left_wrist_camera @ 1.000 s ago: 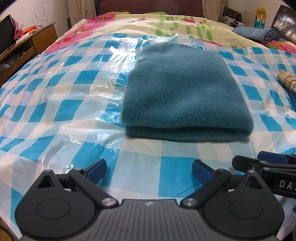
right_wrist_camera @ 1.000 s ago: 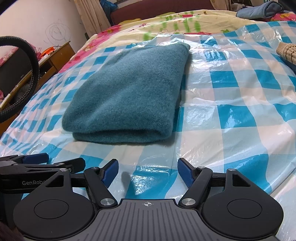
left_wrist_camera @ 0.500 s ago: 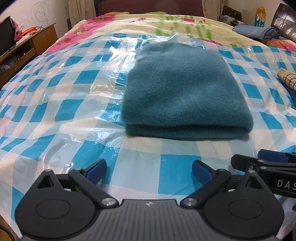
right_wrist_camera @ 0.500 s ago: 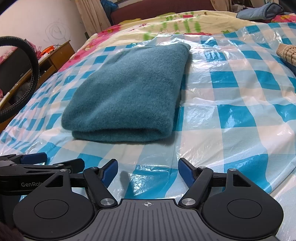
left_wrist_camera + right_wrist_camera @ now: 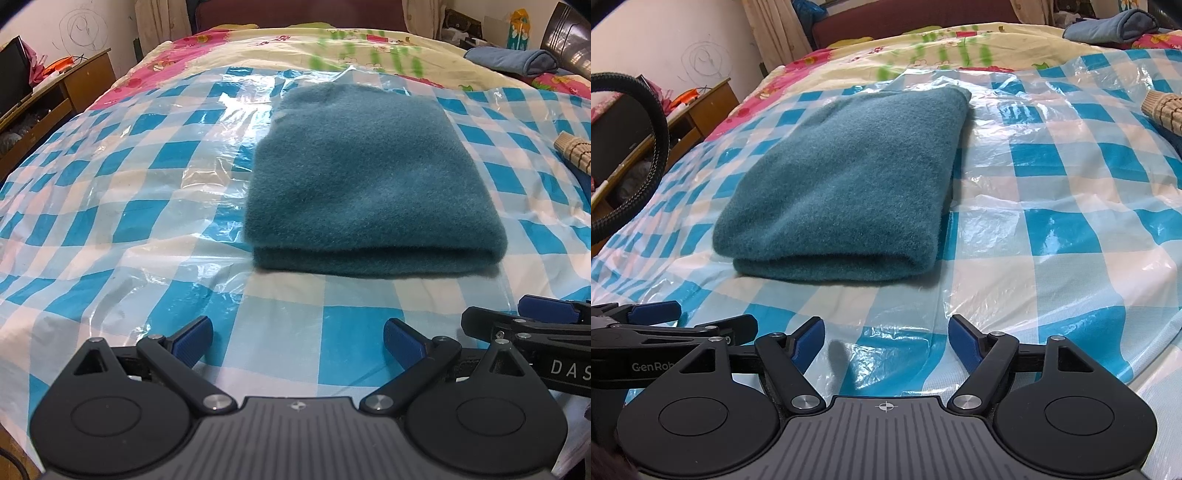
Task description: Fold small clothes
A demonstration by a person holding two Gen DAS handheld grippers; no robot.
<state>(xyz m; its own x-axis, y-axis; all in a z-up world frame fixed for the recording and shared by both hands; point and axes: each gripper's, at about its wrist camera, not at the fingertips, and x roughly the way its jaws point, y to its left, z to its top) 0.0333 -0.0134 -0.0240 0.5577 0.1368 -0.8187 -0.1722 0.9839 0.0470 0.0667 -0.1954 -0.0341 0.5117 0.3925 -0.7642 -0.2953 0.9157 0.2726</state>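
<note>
Since the teal garment (image 5: 373, 177) lies folded flat on the checkered sheet (image 5: 110, 192) of the bed, folding seems finished; the left hand-held gripper (image 5: 297, 339) and right hand-held gripper (image 5: 886, 341) are held spread, empty, near it.

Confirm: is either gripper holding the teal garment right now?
No: the left gripper and right gripper both sit open and empty, short of the folded teal garment.
</note>
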